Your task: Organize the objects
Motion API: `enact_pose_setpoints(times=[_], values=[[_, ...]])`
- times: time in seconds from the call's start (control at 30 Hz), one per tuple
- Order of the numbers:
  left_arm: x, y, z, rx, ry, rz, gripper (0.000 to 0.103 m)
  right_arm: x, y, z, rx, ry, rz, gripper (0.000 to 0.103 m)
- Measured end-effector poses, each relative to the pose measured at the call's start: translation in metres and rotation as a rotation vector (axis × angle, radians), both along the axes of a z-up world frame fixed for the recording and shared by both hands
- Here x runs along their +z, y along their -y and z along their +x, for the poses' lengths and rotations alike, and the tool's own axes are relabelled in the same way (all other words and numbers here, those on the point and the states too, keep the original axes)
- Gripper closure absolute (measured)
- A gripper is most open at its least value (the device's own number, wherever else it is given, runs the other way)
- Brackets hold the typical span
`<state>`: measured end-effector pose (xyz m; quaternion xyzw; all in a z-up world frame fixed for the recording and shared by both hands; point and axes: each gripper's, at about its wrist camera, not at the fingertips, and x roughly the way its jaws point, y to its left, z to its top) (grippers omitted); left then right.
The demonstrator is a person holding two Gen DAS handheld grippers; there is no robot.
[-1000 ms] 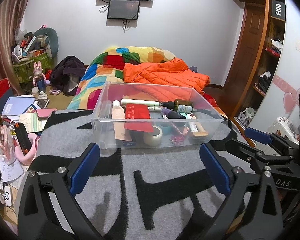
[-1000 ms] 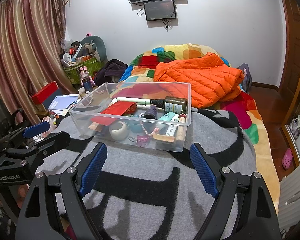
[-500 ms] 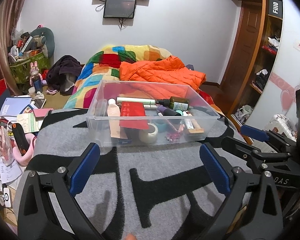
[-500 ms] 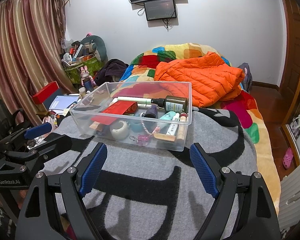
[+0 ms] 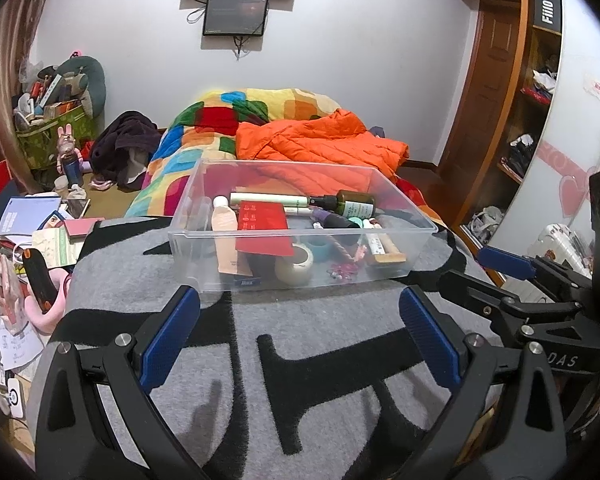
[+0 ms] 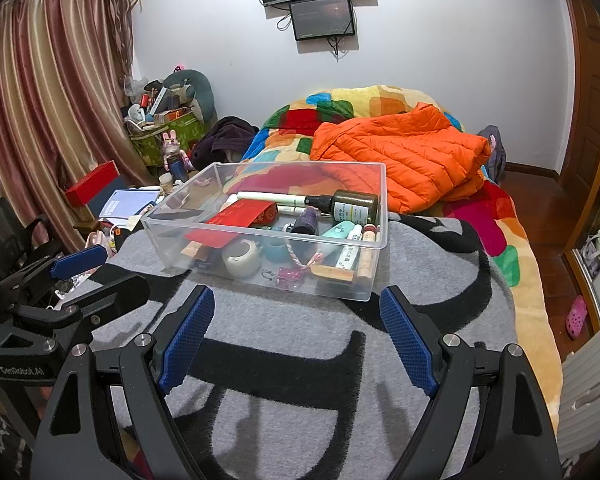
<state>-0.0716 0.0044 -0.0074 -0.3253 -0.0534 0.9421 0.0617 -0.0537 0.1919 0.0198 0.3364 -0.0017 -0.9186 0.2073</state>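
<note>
On the grey-and-black blanket [image 5: 340,344], left wrist view: our left gripper [image 5: 300,332] hangs low over the bed, fingers spread wide, nothing between them. Clear rectangular plastic bin [image 5: 204,256] sits just beyond. It holds a red envelope [image 5: 265,226], a peach squeeze tube [image 5: 225,240], a roll of whitish tape [image 5: 296,265], a dark green spray bottle [image 5: 350,205] and a long pale green tube [image 5: 268,200]. Right gripper [image 5: 512,270] enters from the right edge, beside the bin's corner.

Change over the last second: the bin now sits a little lower and nearer in this view, so we judge the left gripper has tipped or eased forward slightly. Nothing in the bin has shifted. That tells us little about progress; the items lying loose in the bin would fit either sorting into it or sorting out of it.

Right wrist view: right gripper [image 6: 296,332] also spread and empty, bin [image 6: 260,236] ahead, view almost unchanged. Left gripper [image 6: 76,268] shows at the left edge. Same envelope [image 6: 236,220], tape [image 6: 242,258] and spray bottle [image 6: 352,205] visible.

Hard to make out: small pieces at the bin's front wall blur through the plastic; labels unreadable; the person is out of frame.
</note>
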Motion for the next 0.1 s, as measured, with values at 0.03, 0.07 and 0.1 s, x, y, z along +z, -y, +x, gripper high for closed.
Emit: enact_pose_setpoints(times=[0.03,0.07,0.1], values=[[0.0002,0.0004,-0.0001,0.002,0.001,0.003,0.002,0.0003,-0.0002,-0.0001,0.000,0.000,0.000,0.020],[0.0006,0.0013,-0.0003,0.005,0.004,0.006,0.002,0.0005,-0.0004,-0.0001,0.000,0.000,0.001,0.020],[0.0007,0.0019,-0.0003,0.008,0.005,0.008,0.002,0.0005,-0.0004,-0.0001,0.000,0.000,0.001,0.020]])
